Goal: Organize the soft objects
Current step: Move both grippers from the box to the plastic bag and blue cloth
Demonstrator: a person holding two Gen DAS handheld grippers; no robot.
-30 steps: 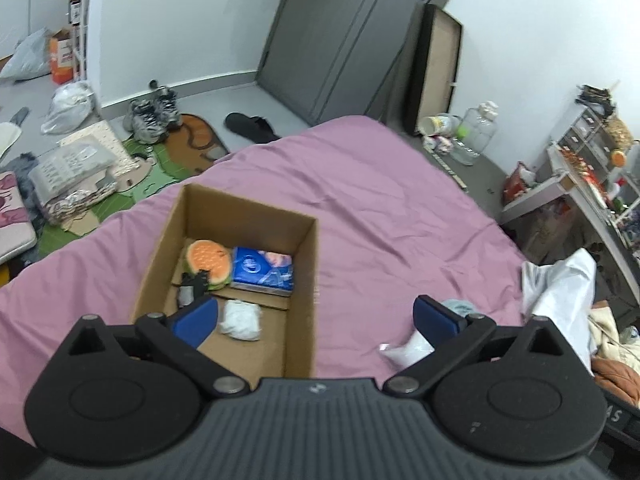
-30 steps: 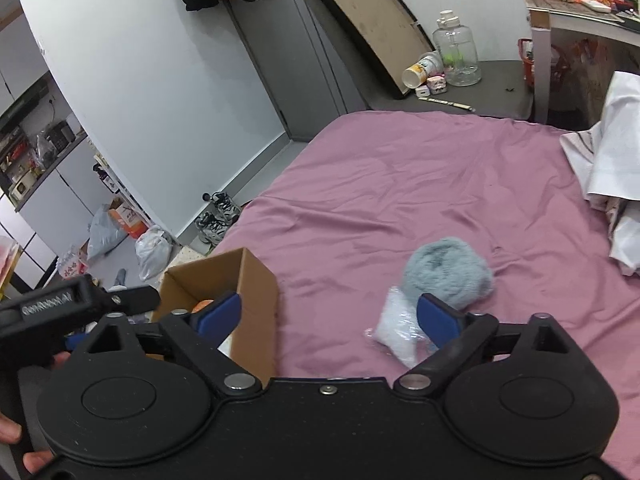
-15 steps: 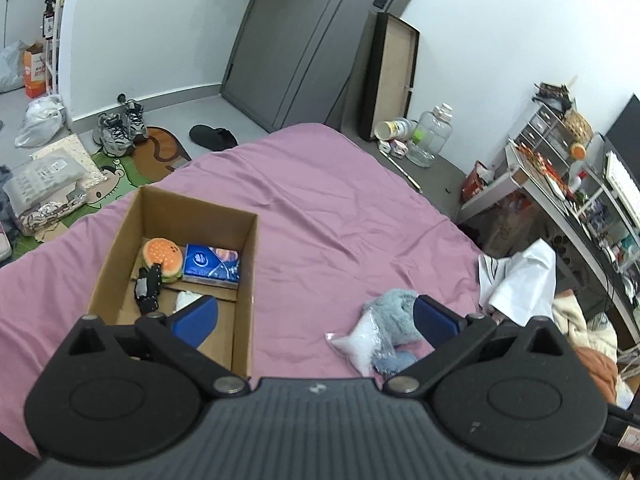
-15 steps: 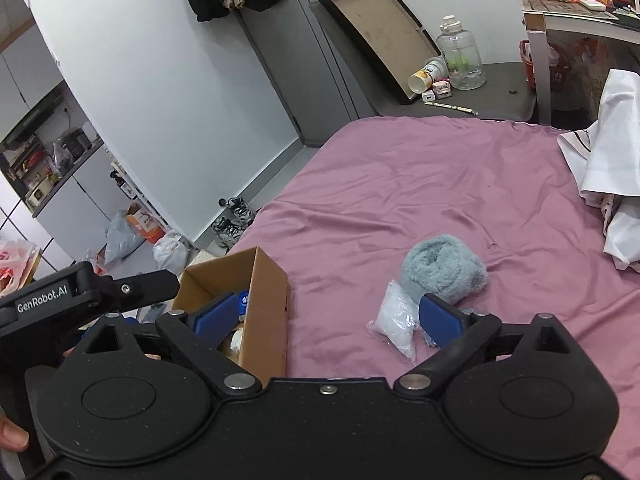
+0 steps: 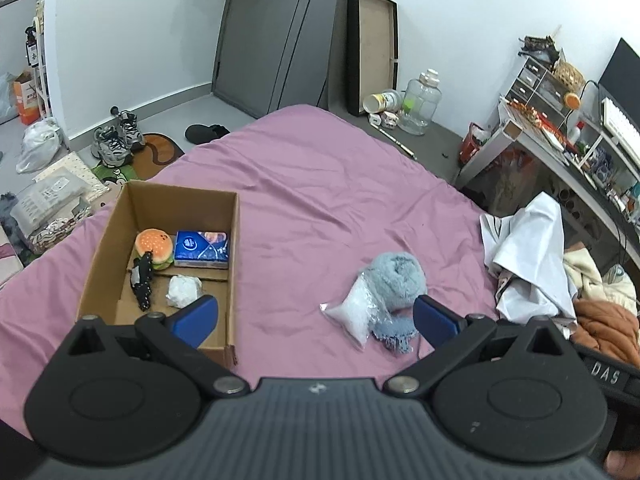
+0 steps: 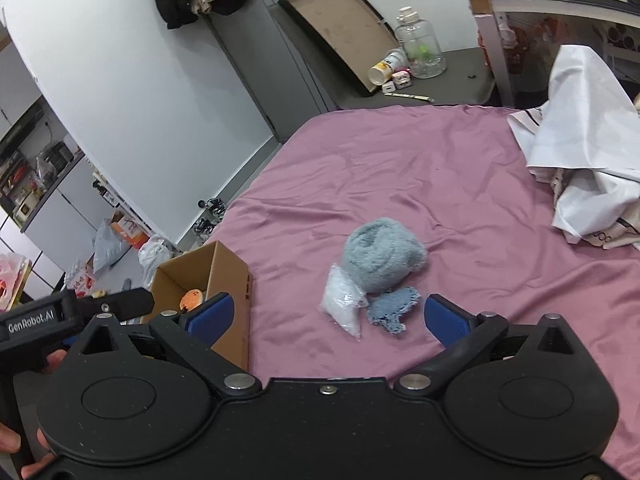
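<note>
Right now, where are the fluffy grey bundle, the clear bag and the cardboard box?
fluffy grey bundle [image 6: 384, 254], right wrist view, middle of its fuzzy top.
clear bag [image 6: 343, 307], right wrist view, white-filled middle.
cardboard box [image 5: 233, 256], left wrist view, right wall.

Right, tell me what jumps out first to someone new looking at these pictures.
The pink bed fills both views. On it sits an open cardboard box holding a plush burger, a blue tissue pack and a white wad. To the right of the box lies a fluffy grey bundle touching a clear bag and a small blue cloth.
</note>
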